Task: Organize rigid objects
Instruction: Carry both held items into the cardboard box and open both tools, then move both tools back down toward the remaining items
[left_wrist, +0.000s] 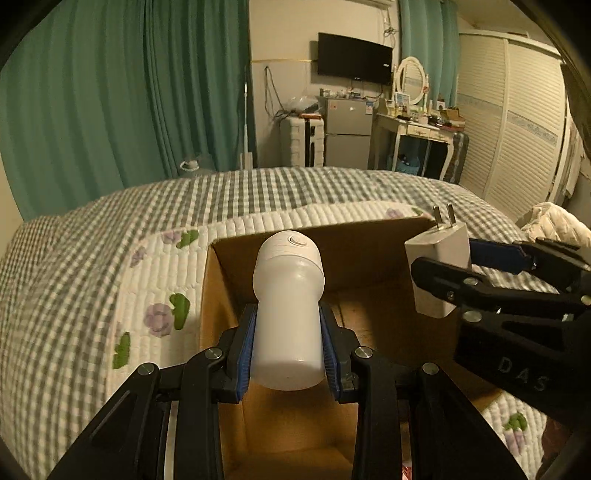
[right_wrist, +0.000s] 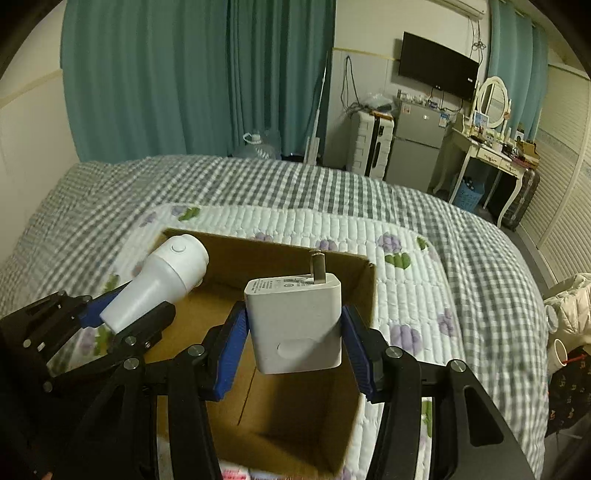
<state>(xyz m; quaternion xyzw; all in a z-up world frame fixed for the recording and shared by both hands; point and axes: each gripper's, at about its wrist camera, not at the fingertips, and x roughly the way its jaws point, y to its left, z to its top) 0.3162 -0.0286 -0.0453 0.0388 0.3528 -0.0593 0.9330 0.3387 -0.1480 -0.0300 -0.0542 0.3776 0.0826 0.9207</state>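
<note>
My left gripper (left_wrist: 288, 332) is shut on a white cylindrical bottle-like device (left_wrist: 288, 306) with a round button on its cap, held over the open cardboard box (left_wrist: 229, 288). It also shows in the right wrist view (right_wrist: 162, 280), left of the box (right_wrist: 266, 251). My right gripper (right_wrist: 293, 339) is shut on a white plug adapter (right_wrist: 295, 325), prongs pointing away, above the box. In the left wrist view the adapter (left_wrist: 439, 266) hangs over the box's right side.
The box sits on a floral quilted pad (right_wrist: 406, 288) on a bed with a grey checked cover (left_wrist: 258, 192). Green curtains, a fridge (left_wrist: 347, 129), a dressing table and a wardrobe stand beyond. White clothing (right_wrist: 569, 306) lies at the right.
</note>
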